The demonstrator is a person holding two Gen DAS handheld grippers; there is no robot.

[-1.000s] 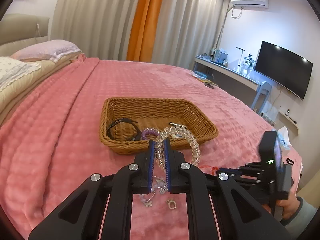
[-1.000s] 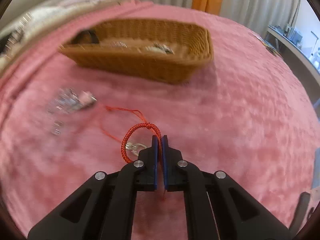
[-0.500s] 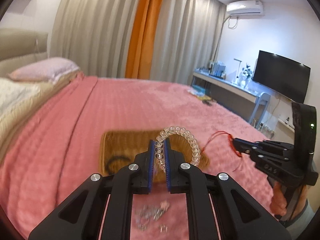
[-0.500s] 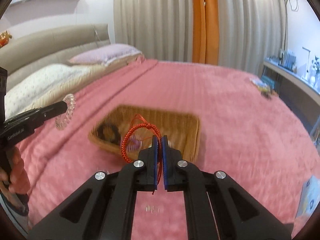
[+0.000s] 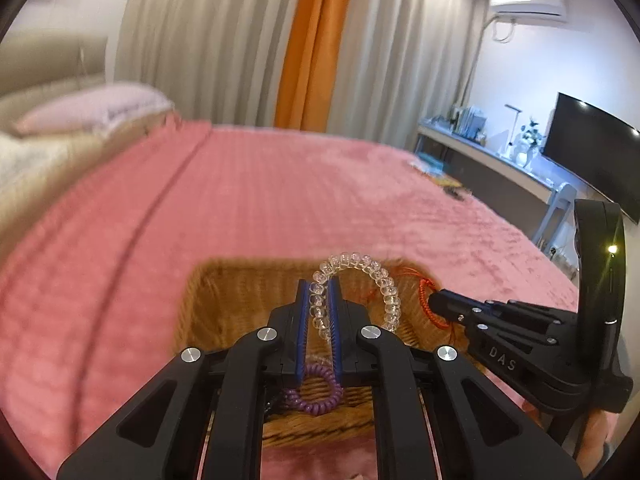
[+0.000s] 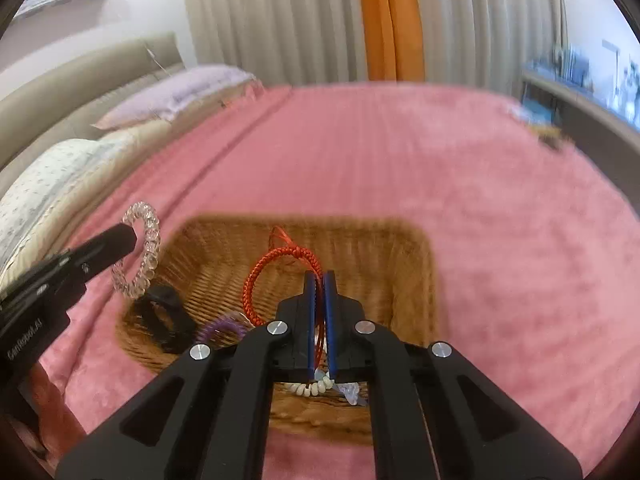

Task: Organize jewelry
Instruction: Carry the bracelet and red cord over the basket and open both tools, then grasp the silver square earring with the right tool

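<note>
**A:** What have I got in each gripper?

**B:** From my seat, the left gripper (image 5: 319, 312) has its jaws nearly together, pinching the clear bead bracelet (image 5: 360, 276). The beads run down between the blue pads, and the rest of the loop arches up and over to the right of the fingertips. The right gripper (image 6: 319, 304) is clamped tight on the red cord bracelet (image 6: 276, 276), whose loop stands up to the left of its fingertips with a knot at the top.

**A:** And how are the two posed?

**B:** Both point forward and downward over the wicker basket (image 6: 404, 264), which fills the lower middle of each view on the pink bedspread (image 5: 280, 200). In the left wrist view my right gripper comes in from the lower right edge, fingers aimed left toward the basket, the red cord at its tip. In the right wrist view the left gripper enters from the left edge, fingers aimed up and right, the clear beads hanging past the basket's left rim.

**A:** Anything already in the basket?

**B:** A purple coil hair tie (image 5: 316, 394) near the front wall, a black band (image 6: 166, 316) at the lower left corner, and a short string of whitish beads (image 6: 310, 388) just under the right gripper's fingers. The hand holding the left gripper shows only as a blurred patch at the far lower left
</note>
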